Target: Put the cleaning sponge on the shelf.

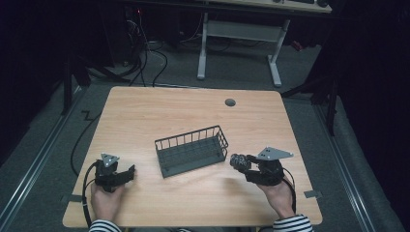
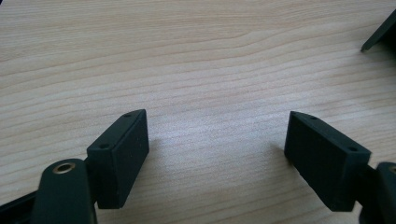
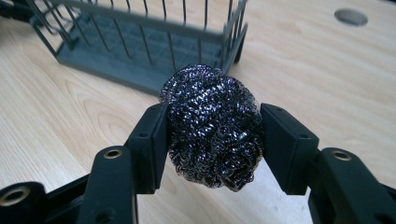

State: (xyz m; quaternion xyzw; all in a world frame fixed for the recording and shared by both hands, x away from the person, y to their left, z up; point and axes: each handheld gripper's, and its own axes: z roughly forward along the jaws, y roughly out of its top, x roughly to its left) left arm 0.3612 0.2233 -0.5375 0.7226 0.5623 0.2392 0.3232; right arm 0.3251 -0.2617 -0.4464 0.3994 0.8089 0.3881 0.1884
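Right tool (image 3: 214,135) is clamped on the steel wool scourer (image 3: 212,126), one pad on each flank, ball sitting between the jaws and bulging out in front and below. Judging by the look: a coiled metal mesh, very light, springy, compresses under the pads and rebounds, so it won't break and shouldn't slip; the rough coils bite into the pads. Snagging is the likelier nuisance: loose loops could catch on the wire basket (image 1: 192,150) bars. Best hold is what it has now, across the middle of the ball, pads on opposite sides. Squeezed like this it reads slightly egg-shaped, long axis running along the jaws, away from the hand and toward the basket's near end; otherwise no real front or back, orientation hardly matters. In the high view the scourer (image 1: 238,161) is off the worktop (image 1: 145,116), near the right edge, just beside the basket's right end and not yet over it. Basket sits mid-worktop, long side skewed to the front edge, looks empty. Left tool (image 2: 217,140) is apart, jaws wide with nothing between, low over bare wood near the front left corner.
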